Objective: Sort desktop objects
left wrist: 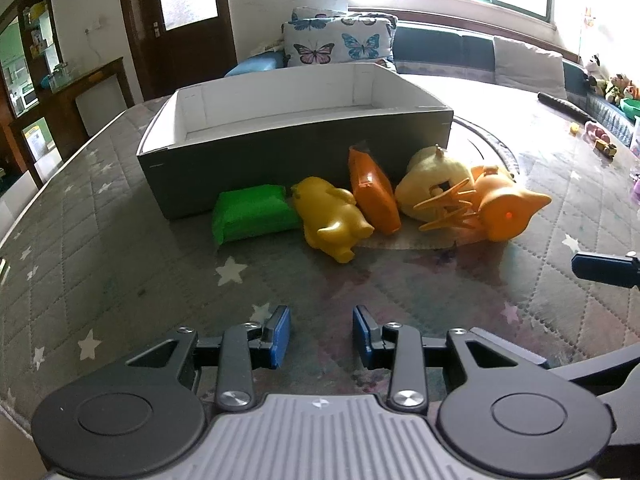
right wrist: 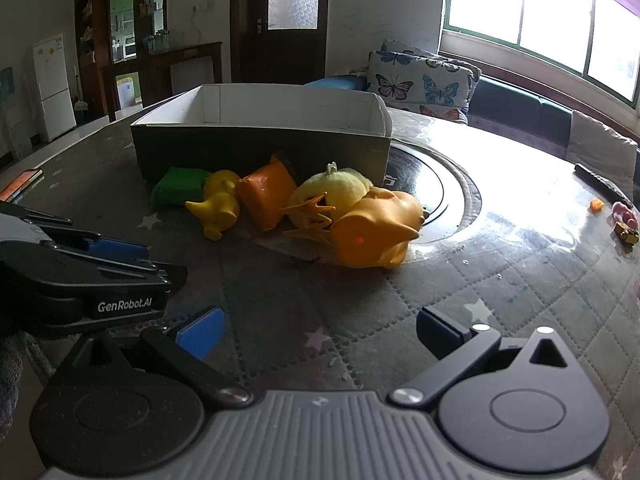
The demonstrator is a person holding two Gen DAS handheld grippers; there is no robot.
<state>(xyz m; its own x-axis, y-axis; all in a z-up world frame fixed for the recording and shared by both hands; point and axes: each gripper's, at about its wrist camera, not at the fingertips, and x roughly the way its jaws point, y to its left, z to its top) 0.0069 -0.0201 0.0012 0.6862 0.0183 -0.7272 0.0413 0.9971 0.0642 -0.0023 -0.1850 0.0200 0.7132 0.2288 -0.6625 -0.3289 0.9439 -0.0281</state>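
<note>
A row of objects lies in front of a grey box (left wrist: 280, 152) with a white inside: a green packet (left wrist: 252, 216), a yellow rubber toy (left wrist: 332, 216), an orange packet (left wrist: 374, 196), a pale yellow plush (left wrist: 436, 180) and an orange rubber chicken (left wrist: 500, 208). My left gripper (left wrist: 322, 336) is open and empty, a short way in front of the yellow toy. My right gripper (right wrist: 320, 330) is wide open and empty, in front of the orange chicken (right wrist: 376, 232). The box (right wrist: 256, 148), green packet (right wrist: 176, 186), yellow toy (right wrist: 218, 204), orange packet (right wrist: 266, 194) and plush (right wrist: 340, 188) also show there.
The table has a quilted star-patterned cover (left wrist: 120, 264) and a glass turntable (right wrist: 452, 196). Small toys (left wrist: 600, 140) and a dark stick (left wrist: 564, 106) lie at the far right. A book (right wrist: 22, 184) lies at the left edge. The left gripper's body (right wrist: 80, 276) is at my right gripper's left.
</note>
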